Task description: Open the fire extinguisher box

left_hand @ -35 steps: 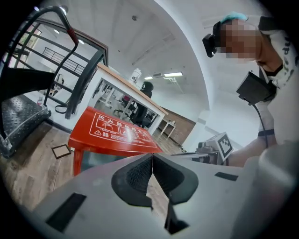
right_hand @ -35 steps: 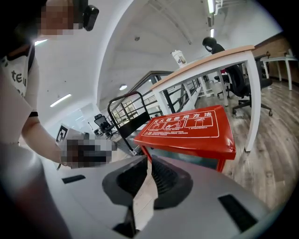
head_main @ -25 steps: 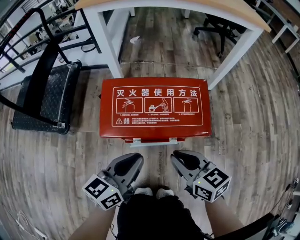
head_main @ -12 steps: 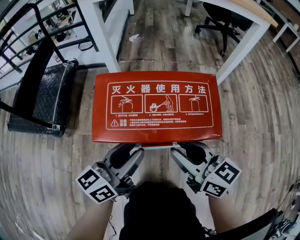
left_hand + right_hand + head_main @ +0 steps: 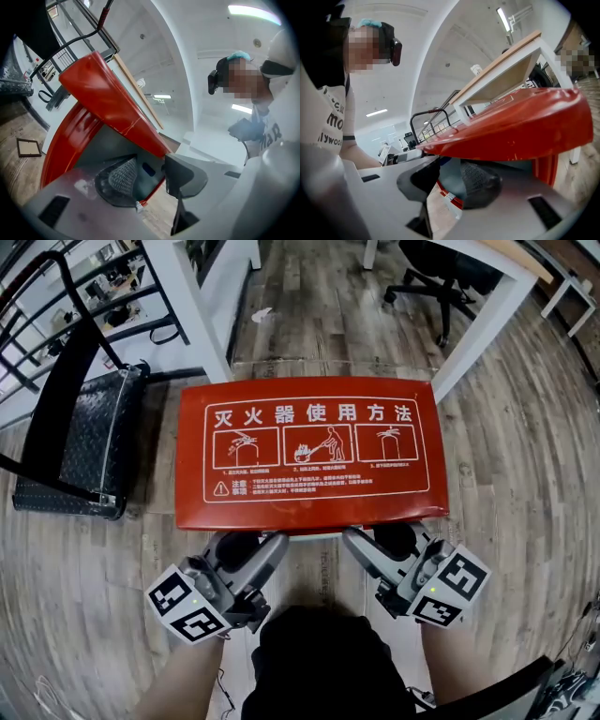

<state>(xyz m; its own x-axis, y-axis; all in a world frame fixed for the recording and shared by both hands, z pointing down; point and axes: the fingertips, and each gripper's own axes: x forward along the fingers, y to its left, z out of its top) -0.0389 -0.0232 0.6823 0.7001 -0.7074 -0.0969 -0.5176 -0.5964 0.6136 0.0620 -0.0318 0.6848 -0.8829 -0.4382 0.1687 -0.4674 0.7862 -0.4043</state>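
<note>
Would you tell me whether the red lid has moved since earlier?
Yes. The lid has swung up off the box, its front edge rising toward the camera.

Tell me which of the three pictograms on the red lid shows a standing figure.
The middle pictogram on the fire extinguisher box lid; the left pictogram and right pictogram show no whole figure.

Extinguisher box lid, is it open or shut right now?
Partly open. In both gripper views the red lid is tilted up at its front edge, and its grey underside shows beneath.
</note>
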